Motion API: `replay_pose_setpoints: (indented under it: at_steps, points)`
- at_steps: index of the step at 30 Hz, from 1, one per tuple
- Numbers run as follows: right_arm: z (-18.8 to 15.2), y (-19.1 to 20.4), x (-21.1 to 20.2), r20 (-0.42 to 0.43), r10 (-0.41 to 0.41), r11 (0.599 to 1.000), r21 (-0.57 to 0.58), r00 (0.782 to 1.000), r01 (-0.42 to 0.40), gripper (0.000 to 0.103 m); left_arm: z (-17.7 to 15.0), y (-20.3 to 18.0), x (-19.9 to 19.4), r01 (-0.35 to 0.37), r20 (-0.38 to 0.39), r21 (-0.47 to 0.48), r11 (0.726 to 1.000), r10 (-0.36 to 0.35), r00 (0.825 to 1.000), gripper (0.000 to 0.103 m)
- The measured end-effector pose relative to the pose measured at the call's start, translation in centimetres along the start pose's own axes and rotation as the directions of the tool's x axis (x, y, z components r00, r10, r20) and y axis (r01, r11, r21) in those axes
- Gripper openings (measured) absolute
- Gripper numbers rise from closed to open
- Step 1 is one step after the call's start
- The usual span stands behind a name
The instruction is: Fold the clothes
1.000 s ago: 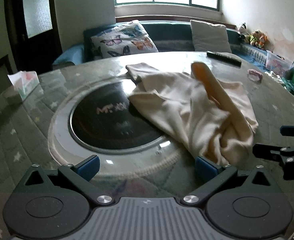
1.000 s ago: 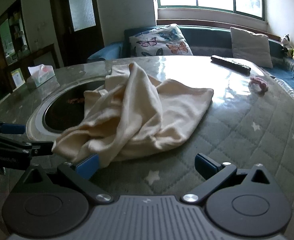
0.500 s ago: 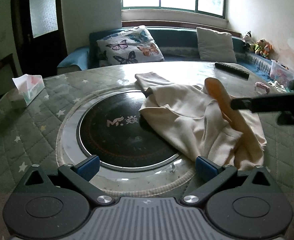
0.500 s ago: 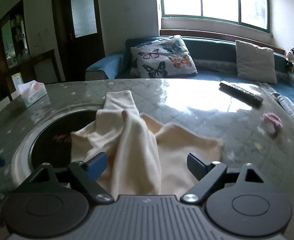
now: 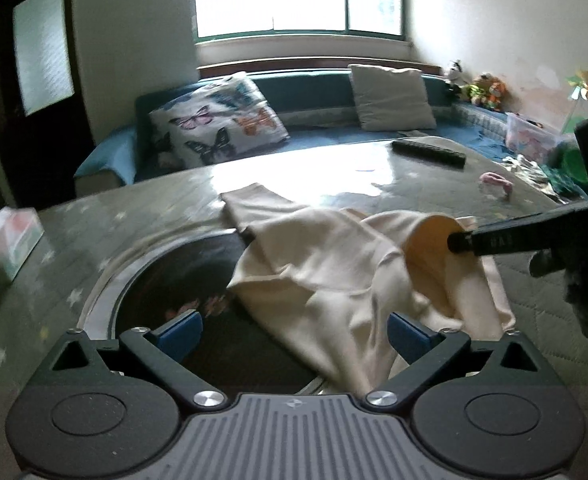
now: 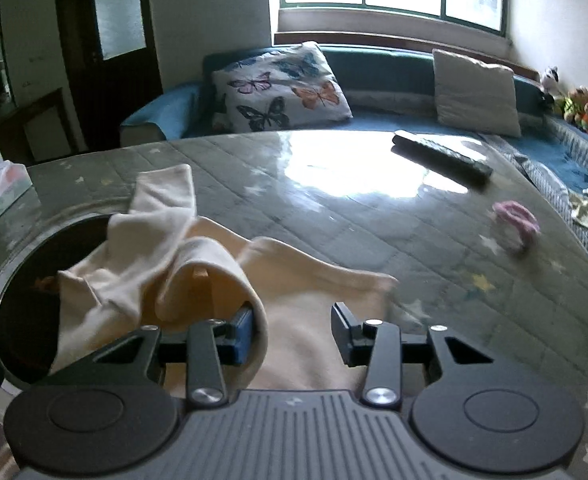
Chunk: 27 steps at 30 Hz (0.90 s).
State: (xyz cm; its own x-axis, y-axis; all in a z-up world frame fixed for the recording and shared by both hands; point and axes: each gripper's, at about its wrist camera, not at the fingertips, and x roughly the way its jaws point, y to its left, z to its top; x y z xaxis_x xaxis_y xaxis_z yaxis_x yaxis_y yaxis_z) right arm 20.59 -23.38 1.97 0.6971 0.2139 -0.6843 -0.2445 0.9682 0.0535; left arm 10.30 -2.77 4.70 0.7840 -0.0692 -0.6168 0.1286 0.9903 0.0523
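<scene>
Cream garment [image 5: 333, 276] lies crumpled on the table [image 6: 373, 216], partly over its dark round inset [image 5: 214, 344]; right gripper [image 6: 292, 330], jaws apart, straddles a raised fold, evidently to pinch it, while left gripper [image 5: 294, 332] waits wide apart.

Soft matt cream cloth garment [image 6: 142, 280], creased; glossy transparent sheet over the quilted grey star-print table cover [image 6: 333, 216]; shiny black glass disc [image 5: 214, 344] with a polished metal ring; matt black plastic left gripper [image 5: 294, 328] and right gripper [image 6: 292, 330], 2 blue rubbery pads each, bright metal screws; printed cotton-like butterfly cushion [image 6: 282, 88].
</scene>
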Motion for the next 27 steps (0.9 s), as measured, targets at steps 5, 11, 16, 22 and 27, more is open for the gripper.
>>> replay_pose_setpoints:
  at_steps: [5,11,16,22,27]
  points:
    - [0.4,0.2,0.4,0.009,0.027,0.998,-0.062,1.0,-0.027,0.044,1.6,-1.5,1.7,0.025,0.0,0.058,0.998,-0.025,1.0,0.1]
    - [1.9,1.8,1.7,0.021,0.066,0.984,-0.165,0.998,-0.062,0.052,3.0,-3.3,3.9,0.047,-0.014,0.111,0.993,-0.045,0.999,0.098]
    - [2.9,1.0,2.5,0.021,0.103,0.985,-0.145,0.995,-0.098,0.021,3.8,-4.5,5.9,0.074,-0.032,0.15,0.986,-0.07,0.997,0.089]
    - [2.6,-1.3,0.6,0.071,0.074,0.995,-0.069,0.995,-0.07,0.007,4.1,-5.6,9.0,0.108,-0.091,0.161,0.981,-0.094,0.991,0.053]
    - [1.6,-4.2,-2.6,0.121,0.016,1.0,0.007,0.993,-0.017,0.006,3.2,-4.0,9.1,0.096,-0.115,0.115,0.989,-0.083,0.99,0.01]
